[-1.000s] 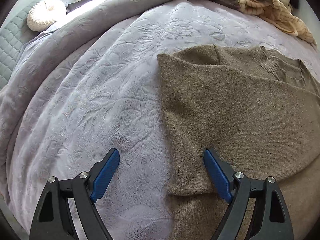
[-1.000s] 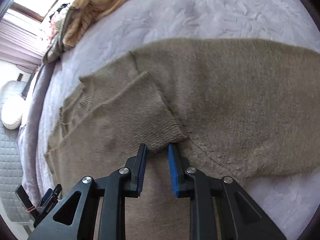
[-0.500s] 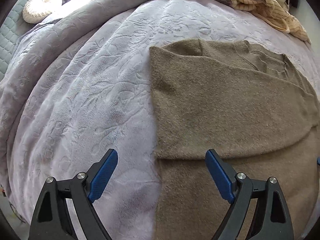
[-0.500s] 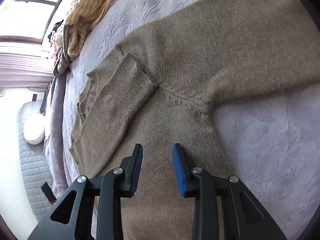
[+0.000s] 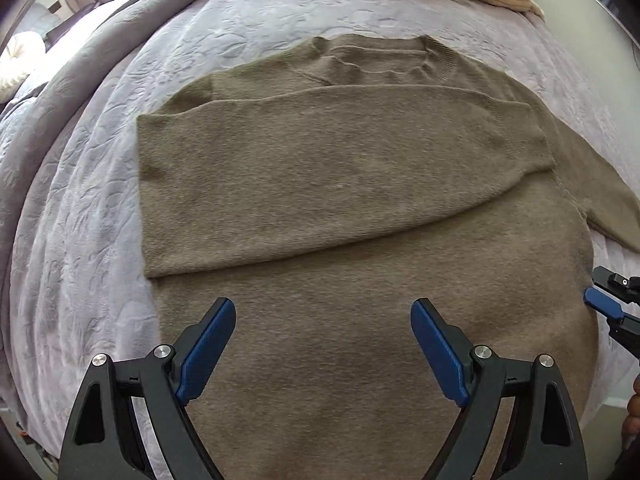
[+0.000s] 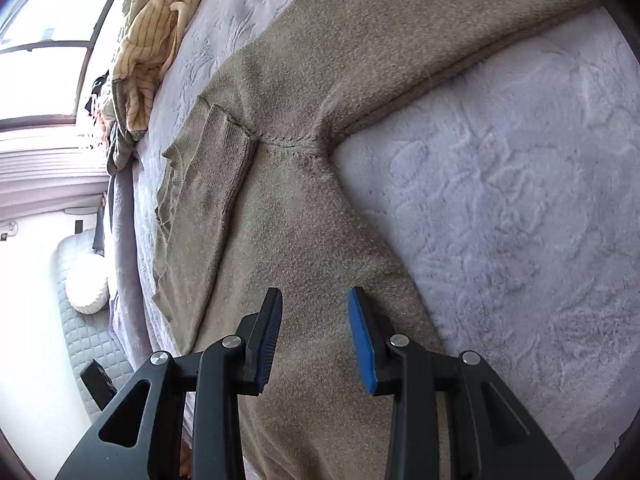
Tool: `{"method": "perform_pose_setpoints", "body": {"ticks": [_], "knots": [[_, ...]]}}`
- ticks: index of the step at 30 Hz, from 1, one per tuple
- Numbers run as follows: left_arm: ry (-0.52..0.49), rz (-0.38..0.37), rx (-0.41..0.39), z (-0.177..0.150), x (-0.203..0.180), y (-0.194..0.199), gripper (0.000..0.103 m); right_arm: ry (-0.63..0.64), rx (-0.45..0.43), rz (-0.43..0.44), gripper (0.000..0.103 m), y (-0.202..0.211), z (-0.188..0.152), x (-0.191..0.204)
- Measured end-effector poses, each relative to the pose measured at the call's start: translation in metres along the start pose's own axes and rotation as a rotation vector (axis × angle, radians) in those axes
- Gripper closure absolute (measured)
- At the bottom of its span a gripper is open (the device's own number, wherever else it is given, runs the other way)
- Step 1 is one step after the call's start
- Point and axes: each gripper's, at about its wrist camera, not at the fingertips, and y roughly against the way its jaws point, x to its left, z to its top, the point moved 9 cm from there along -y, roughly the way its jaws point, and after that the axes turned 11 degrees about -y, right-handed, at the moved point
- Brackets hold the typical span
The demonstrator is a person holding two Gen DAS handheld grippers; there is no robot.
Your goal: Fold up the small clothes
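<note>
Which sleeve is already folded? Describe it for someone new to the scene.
On the lilac bedspread lies a brown sweater. Its folded sleeve crosses the chest below the collar; the other sleeve stretches straight out over the bedspread.

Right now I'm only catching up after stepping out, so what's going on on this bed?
A person with a gripper in each hand is folding a brown sweater spread on a lilac blanket. One sleeve is already folded across the chest; the other sleeve lies stretched out to the side. The left gripper hangs wide open over the lower body, holding nothing. The right gripper, its jaws just opened, is empty too.
</note>
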Motion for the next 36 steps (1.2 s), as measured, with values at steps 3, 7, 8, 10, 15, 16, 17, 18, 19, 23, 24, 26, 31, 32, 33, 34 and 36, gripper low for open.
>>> {"method": "perform_pose_setpoints", "body": {"ticks": [3, 7, 8, 10, 15, 16, 17, 18, 19, 23, 24, 26, 31, 32, 33, 34, 36], "knots": [[-0.032, -0.017, 0.015, 0.008, -0.022, -0.003, 0.013, -0.028, -0.01, 0.01, 0.065, 0.009, 0.008, -0.01], [-0.066, -0.042, 0.032, 0.019, -0.055, -0.005, 0.013, -0.055, -0.042, 0.009, 0.065, 0.027, 0.025, -0.025], [-0.075, -0.048, 0.036, 0.022, -0.064, -0.006, 0.013, -0.065, -0.053, 0.01, 0.065, 0.032, 0.031, -0.029], [-0.093, -0.06, 0.042, 0.027, -0.081, -0.007, 0.013, -0.086, -0.077, 0.015, 0.065, 0.043, 0.044, -0.038], [-0.135, -0.079, 0.059, 0.04, -0.115, -0.015, 0.013, -0.136, -0.139, 0.019, 0.064, 0.066, 0.076, -0.06], [-0.14, -0.082, 0.064, 0.042, -0.121, -0.016, 0.013, -0.145, -0.148, 0.023, 0.064, 0.071, 0.082, -0.063], [-0.143, -0.084, 0.068, 0.044, -0.127, -0.018, 0.013, -0.156, -0.158, 0.03, 0.064, 0.075, 0.089, -0.068], [-0.147, -0.087, 0.072, 0.046, -0.134, -0.019, 0.013, -0.165, -0.165, 0.035, 0.064, 0.079, 0.094, -0.071], [-0.151, -0.09, 0.075, 0.049, -0.139, -0.021, 0.013, -0.175, -0.175, 0.04, 0.064, 0.083, 0.1, -0.074], [-0.175, -0.094, 0.085, 0.055, -0.162, -0.023, 0.013, -0.236, -0.23, 0.092, 0.064, 0.104, 0.125, -0.086], [-0.179, -0.095, 0.086, 0.057, -0.167, -0.024, 0.013, -0.249, -0.242, 0.104, 0.064, 0.108, 0.13, -0.089], [-0.186, -0.101, 0.089, 0.061, -0.178, -0.026, 0.013, -0.273, -0.27, 0.119, 0.064, 0.117, 0.14, -0.095], [-0.204, -0.111, 0.095, 0.067, -0.199, -0.028, 0.013, -0.366, -0.351, 0.176, 0.064, 0.141, 0.165, -0.118], [-0.208, -0.112, 0.098, 0.069, -0.205, -0.03, 0.013, -0.381, -0.364, 0.186, 0.064, 0.144, 0.17, -0.121], [-0.212, -0.112, 0.101, 0.07, -0.208, -0.031, 0.013, -0.4, -0.383, 0.196, 0.064, 0.149, 0.176, -0.125], [-0.213, -0.113, 0.104, 0.071, -0.217, -0.035, 0.013, -0.419, -0.405, 0.209, 0.064, 0.154, 0.183, -0.129], [-0.214, -0.116, 0.109, 0.071, -0.219, -0.038, 0.013, -0.442, -0.436, 0.235, 0.064, 0.16, 0.194, -0.133]]}}
